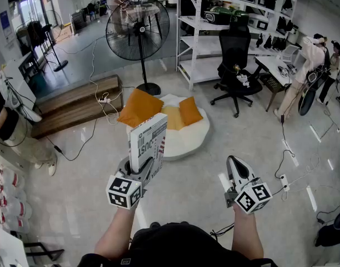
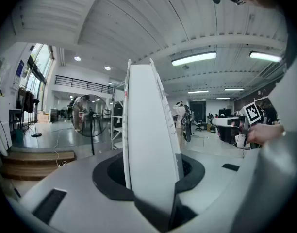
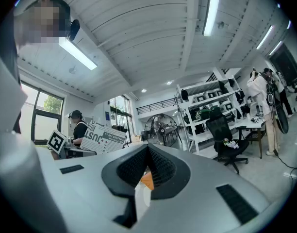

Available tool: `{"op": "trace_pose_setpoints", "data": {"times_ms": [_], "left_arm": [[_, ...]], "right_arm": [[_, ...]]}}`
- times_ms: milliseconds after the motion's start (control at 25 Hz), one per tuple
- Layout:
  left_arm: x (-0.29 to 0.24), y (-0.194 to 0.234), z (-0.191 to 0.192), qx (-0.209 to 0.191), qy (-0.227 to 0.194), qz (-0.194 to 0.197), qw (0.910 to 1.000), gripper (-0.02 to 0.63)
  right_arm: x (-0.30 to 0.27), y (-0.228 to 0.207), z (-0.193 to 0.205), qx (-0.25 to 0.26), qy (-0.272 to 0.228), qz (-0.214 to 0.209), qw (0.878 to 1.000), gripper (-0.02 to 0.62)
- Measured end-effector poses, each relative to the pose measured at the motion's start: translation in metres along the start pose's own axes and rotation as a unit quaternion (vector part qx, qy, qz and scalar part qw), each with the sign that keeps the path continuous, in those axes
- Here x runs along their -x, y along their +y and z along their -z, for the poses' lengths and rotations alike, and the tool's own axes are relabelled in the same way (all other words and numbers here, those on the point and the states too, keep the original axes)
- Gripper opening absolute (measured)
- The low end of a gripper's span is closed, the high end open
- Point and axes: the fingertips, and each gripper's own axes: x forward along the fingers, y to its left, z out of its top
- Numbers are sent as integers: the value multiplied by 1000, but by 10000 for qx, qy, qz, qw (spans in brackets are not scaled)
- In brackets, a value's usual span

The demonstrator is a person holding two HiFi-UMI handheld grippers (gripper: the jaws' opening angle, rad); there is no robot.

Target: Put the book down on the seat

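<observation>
Orange cushions (image 1: 140,107) crowd the seat (image 1: 188,139); its front lies bare.

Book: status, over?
Left tongs shut on book, held upright. Right tongs shut, empty. Book not yet on seat ahead. Orange cushions occupy part of seat.

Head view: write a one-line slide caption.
Left gripper holds a book upright before the white seat with orange cushions.
</observation>
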Motion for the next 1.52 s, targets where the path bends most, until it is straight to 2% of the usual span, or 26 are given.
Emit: {"op": "trace_pose_setpoints", "data": {"times_ms": [440,600,800,960,1200,1520], "left_arm": [[-11,-29,5,-31,22,-77,10000,166],[-22,-28,6,-63,45,-49,10000,166],[-50,-20,1,-47,5,111,9999,166],[-83,5,4,5,35,163,9999,166],[-140,69,2,115,183,149,9997,166],[-218,139,-2,269,335,371,9984,166]], "right_arm": [[20,-19,4,82,38,-176,9998,14],[17,-26,11,-17,55,-129,9999,14],[-7,-37,16,-192,152,-306,9992,14],[-45,-46,23,-203,272,-448,9984,15],[-120,-66,30,-316,523,-423,9972,15],[-227,-76,41,-394,925,-552,9934,15]]}}
